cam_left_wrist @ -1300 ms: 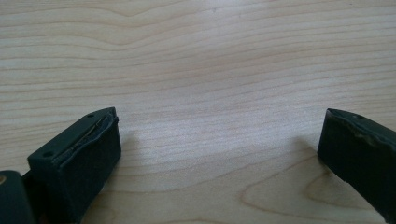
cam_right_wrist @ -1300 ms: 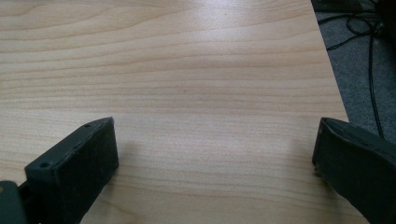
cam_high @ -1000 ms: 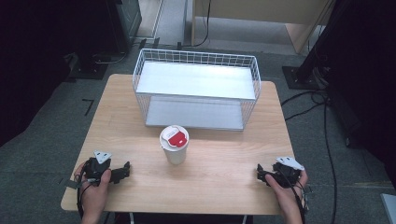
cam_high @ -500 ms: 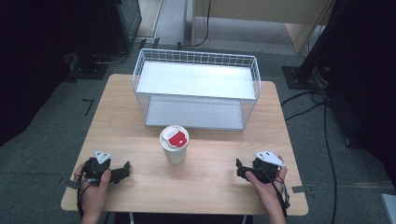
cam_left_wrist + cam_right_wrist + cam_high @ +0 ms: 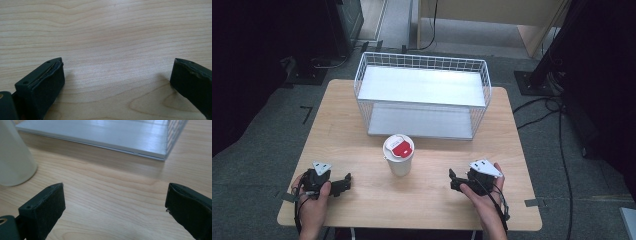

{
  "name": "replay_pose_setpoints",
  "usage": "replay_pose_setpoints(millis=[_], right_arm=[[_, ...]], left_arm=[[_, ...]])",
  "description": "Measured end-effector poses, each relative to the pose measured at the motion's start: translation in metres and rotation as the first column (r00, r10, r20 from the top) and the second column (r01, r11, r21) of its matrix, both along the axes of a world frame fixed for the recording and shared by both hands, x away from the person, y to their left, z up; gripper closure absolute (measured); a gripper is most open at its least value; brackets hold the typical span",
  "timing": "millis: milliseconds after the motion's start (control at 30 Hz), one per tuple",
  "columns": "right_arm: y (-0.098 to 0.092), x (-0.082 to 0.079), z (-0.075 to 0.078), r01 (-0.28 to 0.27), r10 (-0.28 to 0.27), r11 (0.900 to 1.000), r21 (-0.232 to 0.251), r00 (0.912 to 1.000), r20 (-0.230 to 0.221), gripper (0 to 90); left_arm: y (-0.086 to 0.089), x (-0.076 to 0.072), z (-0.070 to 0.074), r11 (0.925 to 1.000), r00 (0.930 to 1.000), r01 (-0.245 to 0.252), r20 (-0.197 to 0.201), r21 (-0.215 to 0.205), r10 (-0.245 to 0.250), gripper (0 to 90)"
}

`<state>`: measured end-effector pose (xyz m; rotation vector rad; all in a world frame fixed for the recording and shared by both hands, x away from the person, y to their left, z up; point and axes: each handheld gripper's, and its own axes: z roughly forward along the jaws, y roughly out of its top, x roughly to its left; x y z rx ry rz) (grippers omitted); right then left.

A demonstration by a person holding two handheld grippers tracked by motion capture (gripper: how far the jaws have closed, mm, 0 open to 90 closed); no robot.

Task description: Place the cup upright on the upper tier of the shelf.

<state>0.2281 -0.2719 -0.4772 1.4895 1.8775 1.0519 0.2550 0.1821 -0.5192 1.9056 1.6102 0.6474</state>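
**Both grippers apart and empty; cup stands free on the worktop**

Right gripper (image 5: 455, 181): held low over the near right part of the worktop (image 5: 362, 125), jaws set wide apart with nothing between them. In the right gripper view, bare wood lies between the two black jaws, and the cup's pale wall stands at the upper left, ahead of the left jaw and clear of it.

Left gripper (image 5: 345, 183): at the near left corner of the worktop, jaws likewise spread, nothing held. The left gripper view shows plain wood grain between them.

Cup (image 5: 398, 155): upright, white, with a white lid bearing a red patch. It stands between the two grippers and somewhat beyond them, untouched.

Wire basket (image 5: 422, 60): white, behind the cup and near it, with a pale flat floor.
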Motion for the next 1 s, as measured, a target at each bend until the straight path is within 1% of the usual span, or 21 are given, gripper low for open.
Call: replay_pose_setpoints(millis=[133,233,267,333,400,433,467,533,733,833,933,967,1000], right_arm=[[0.013,0.000,0.004,-0.032,0.032,0.999,-0.005,0.9994,0.014,2.3],[0.016,0.001,0.006,-0.037,0.037,0.999,-0.002,0.9992,0.018,2.3],[0.021,0.001,0.007,-0.048,0.048,0.999,-0.001,0.9986,0.021,2.4],[0.023,0.001,0.007,-0.051,0.051,0.999,0.000,0.9984,0.024,2.4],[0.032,0.002,0.008,-0.069,0.069,0.998,-0.001,0.9972,0.028,2.3],[0.032,0.002,0.008,-0.069,0.069,0.998,-0.001,0.9972,0.028,2.3],[0.037,0.002,0.008,-0.082,0.082,0.997,0.001,0.9962,0.027,2.3],[0.039,0.003,0.008,-0.088,0.088,0.996,-0.001,0.9957,0.028,2.3],[0.058,0.006,0.009,-0.130,0.130,0.991,0.003,0.9909,0.034,2.3],[0.063,0.007,0.010,-0.139,0.139,0.990,0.005,0.9896,0.036,2.3],[0.071,0.009,0.011,-0.156,0.156,0.988,0.011,0.9870,0.040,2.3],[0.071,0.009,0.011,-0.156,0.156,0.988,0.011,0.9870,0.040,2.3],[0.076,0.010,0.012,-0.164,0.164,0.986,0.012,0.9857,0.041,2.3]], left_arm=[[0.000,0.000,0.000,1.0000,1.0000,0.000,0.000,-0.001,0.000,0.0],[0.000,0.000,0.000,1.0000,1.0000,0.000,0.000,-0.001,0.000,0.0],[0.000,0.000,0.000,1.0000,1.0000,-0.001,0.000,-0.001,0.001,0.0],[0.000,0.000,0.000,1.0000,1.0000,0.000,0.000,-0.001,0.000,0.0],[0.000,0.000,0.000,1.0000,1.0000,0.000,0.000,-0.001,0.000,0.0],[0.000,0.000,0.000,1.0000,1.0000,0.000,0.000,-0.001,0.000,0.0],[0.000,0.000,0.000,1.0000,1.0000,0.000,0.000,-0.001,0.000,0.0],[0.000,0.000,0.000,1.0000,1.0000,0.000,0.000,-0.001,0.000,0.0],[0.000,0.000,0.000,1.0000,1.0000,0.000,0.000,-0.001,0.000,0.0],[0.000,0.000,0.000,1.0000,1.0000,0.000,0.000,-0.002,0.000,0.0],[0.000,0.000,0.000,1.0000,1.0000,0.000,0.000,-0.002,0.000,0.0],[0.000,0.000,0.000,1.0000,1.0000,0.000,0.000,-0.002,0.000,0.0],[0.000,0.000,0.000,1.0000,1.0000,0.000,0.000,-0.002,0.000,0.0]])
